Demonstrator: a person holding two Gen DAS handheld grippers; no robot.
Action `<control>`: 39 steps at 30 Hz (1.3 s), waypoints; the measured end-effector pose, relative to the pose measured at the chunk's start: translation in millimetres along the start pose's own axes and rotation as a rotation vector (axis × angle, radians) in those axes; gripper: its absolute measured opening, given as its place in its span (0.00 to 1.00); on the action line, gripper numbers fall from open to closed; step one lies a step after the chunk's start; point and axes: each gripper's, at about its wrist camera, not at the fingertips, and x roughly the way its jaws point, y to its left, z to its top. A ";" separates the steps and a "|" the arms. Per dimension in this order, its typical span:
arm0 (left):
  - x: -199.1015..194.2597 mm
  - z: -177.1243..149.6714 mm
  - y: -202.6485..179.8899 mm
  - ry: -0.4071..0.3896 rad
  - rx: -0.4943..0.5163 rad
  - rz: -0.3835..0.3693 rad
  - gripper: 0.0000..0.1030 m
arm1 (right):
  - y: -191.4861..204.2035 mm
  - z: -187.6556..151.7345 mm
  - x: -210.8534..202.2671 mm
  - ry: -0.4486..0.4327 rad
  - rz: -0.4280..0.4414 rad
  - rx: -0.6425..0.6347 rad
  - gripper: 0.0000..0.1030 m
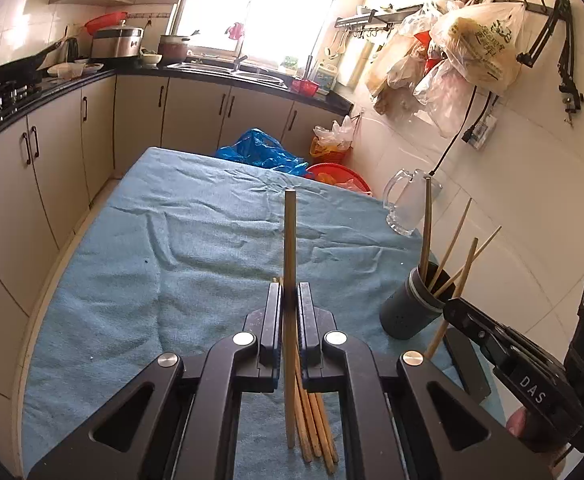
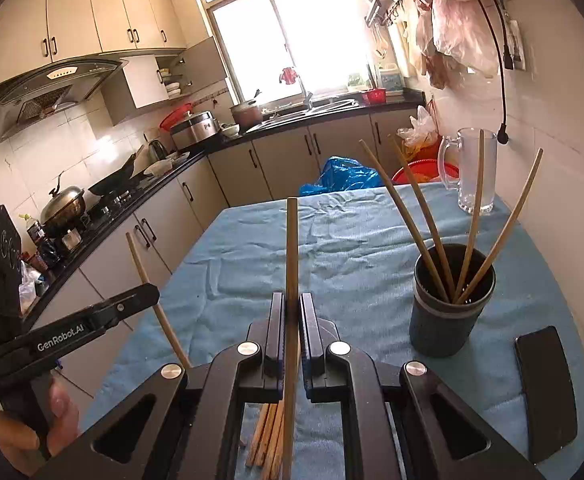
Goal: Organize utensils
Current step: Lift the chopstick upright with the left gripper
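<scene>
A: Over the near end of the blue-clothed desk (image 1: 151, 280): left claw (image 1: 289, 300) clenched on one upright chopstick (image 1: 290, 240), right claw (image 2: 292, 320) clenched the same way on a second chopstick (image 2: 292, 248). Loose chopsticks (image 1: 316, 428) flat on the cloth just below both.

B: And the chopstick holder (image 2: 452, 300)?

A: Right side, close to the desk's right edge, with four sticks (image 2: 416, 208) already fanned out of it.

B: Likely trouble?

A: Probably a clash on the way in. Could knock a leaning stick and tip the holder toward that right edge. Could cross shafts if both claws go in together. Narrow grip as well, so either chopstick might pivot between the pads and miss the mouth.

B: Room to move?

A: Plenty of bare cloth to the left and far. Tight on the right: phone (image 2: 548, 392) lying near the holder, glass mug (image 2: 476, 168) at the far right corner, wall (image 2: 552, 100) just beyond.
</scene>
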 end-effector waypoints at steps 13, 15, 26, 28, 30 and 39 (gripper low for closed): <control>-13.6 1.7 -21.4 -0.083 0.072 0.073 0.06 | -5.3 0.2 -10.2 -0.016 0.007 0.010 0.07; -16.2 1.3 -24.4 -0.100 0.083 0.087 0.06 | -5.3 0.6 -10.7 -0.017 0.009 0.010 0.07; -25.5 -0.1 -41.1 -0.165 0.148 0.147 0.06 | -5.3 3.1 -22.1 -0.044 0.006 0.008 0.07; -27.0 -0.8 -43.4 -0.172 0.155 0.152 0.06 | -6.4 3.7 -24.6 -0.051 0.004 0.011 0.07; -28.7 -1.5 -46.0 -0.182 0.164 0.161 0.06 | -8.6 5.1 -25.7 -0.055 0.004 0.013 0.07; -35.9 -3.7 -59.4 -0.213 0.201 0.172 0.06 | -15.3 7.1 -38.4 -0.082 0.000 0.029 0.07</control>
